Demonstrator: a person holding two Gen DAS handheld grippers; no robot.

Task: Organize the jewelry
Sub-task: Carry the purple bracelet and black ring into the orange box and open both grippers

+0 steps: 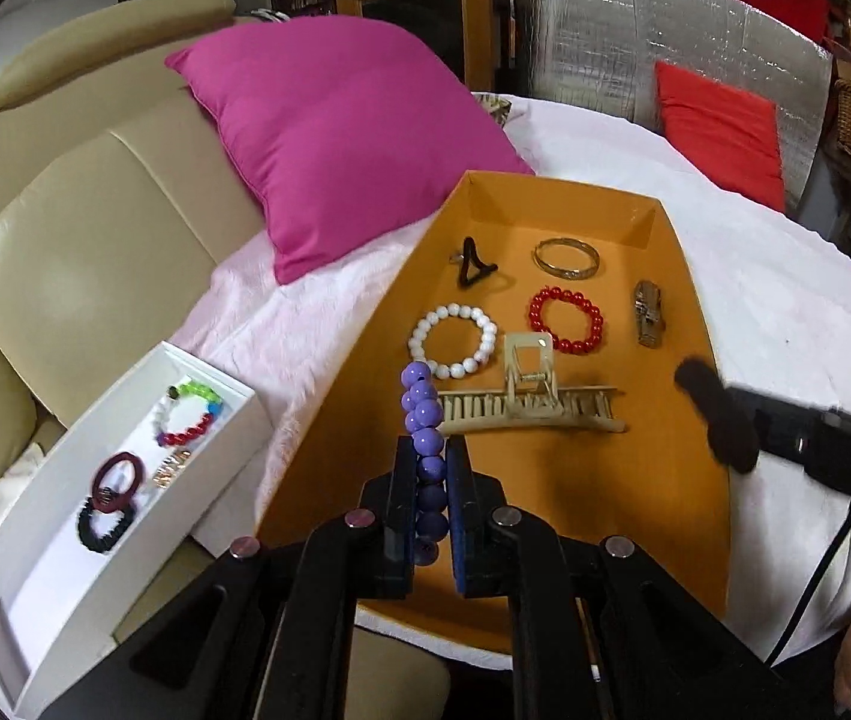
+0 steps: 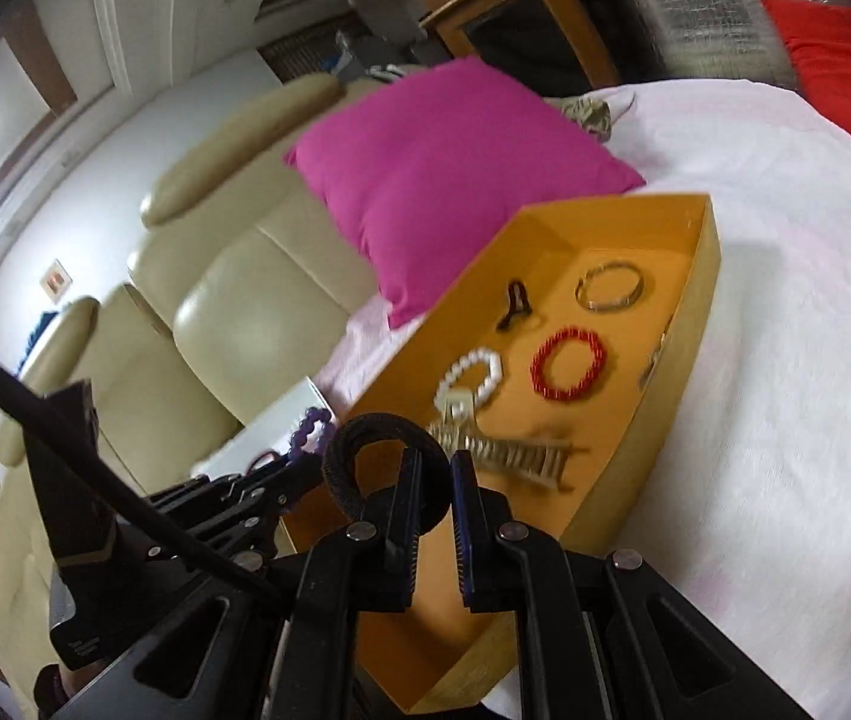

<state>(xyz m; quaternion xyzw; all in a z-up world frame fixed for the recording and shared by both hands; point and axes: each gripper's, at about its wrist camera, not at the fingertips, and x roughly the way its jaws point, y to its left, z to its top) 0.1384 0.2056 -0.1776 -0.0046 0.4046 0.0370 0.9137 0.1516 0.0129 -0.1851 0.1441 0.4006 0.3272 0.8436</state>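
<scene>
Both grippers loaded: left gripper [image 1: 430, 474] clamped on purple bracelet [image 1: 423, 414], right gripper [image 2: 432, 480] clamped on black hair tie [image 2: 365, 456], both over the orange tray's [image 1: 701, 312] near end. Looks like mid-transfer to the white box [image 1: 227, 420] off the tray's left edge. Next: carry each over the box, then open to drop.

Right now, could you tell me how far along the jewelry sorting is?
Partly done. The white box already holds a multicolored bead bracelet and dark hair ties. In hand: the left gripper is shut on a purple bead bracelet, the right gripper on a black hair tie. Left in the orange tray: white bracelet, red bracelet, bangle, claw clip and smaller clips.
</scene>
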